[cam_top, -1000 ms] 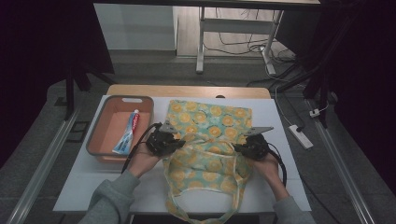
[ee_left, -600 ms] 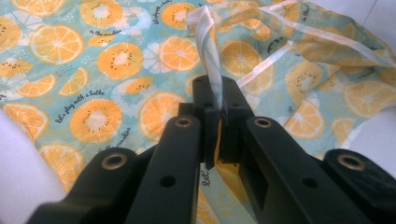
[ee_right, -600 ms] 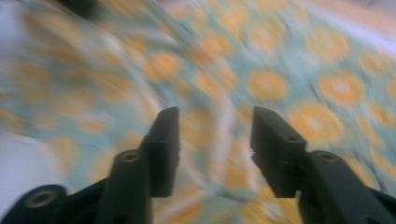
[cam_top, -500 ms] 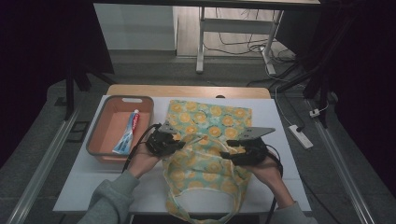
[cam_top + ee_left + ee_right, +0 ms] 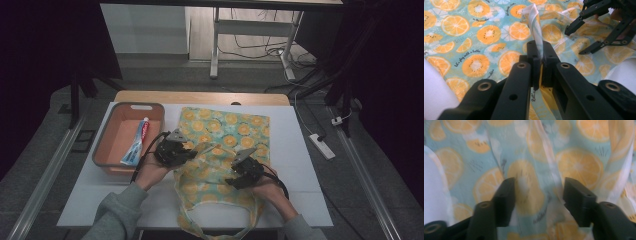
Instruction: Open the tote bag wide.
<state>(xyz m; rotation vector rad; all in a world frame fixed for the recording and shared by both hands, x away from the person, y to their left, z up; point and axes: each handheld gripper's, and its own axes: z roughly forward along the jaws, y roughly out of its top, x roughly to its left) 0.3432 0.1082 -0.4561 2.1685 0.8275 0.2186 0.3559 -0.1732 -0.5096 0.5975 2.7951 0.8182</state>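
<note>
A tote bag printed with orange slices lies flat on the white table, its handles toward the person. My left gripper rests at the bag's left side, shut on a pale strip of the bag's cloth that stands up between the jaws. My right gripper hovers over the bag's lower middle, open; its jaws sprang wide and have just been closing a little. Bag cloth lies under and between the jaws, unpressed. In the left gripper view the right gripper appears at the upper right, jaws apart.
An orange bin at the table's left holds a toothpaste tube. White table shows to the right of the bag. A power strip lies on the floor beyond the right edge.
My right gripper has let go of the bag's right side and moved left and nearer the person, over the bag. The left gripper has kept still, holding its strip.
</note>
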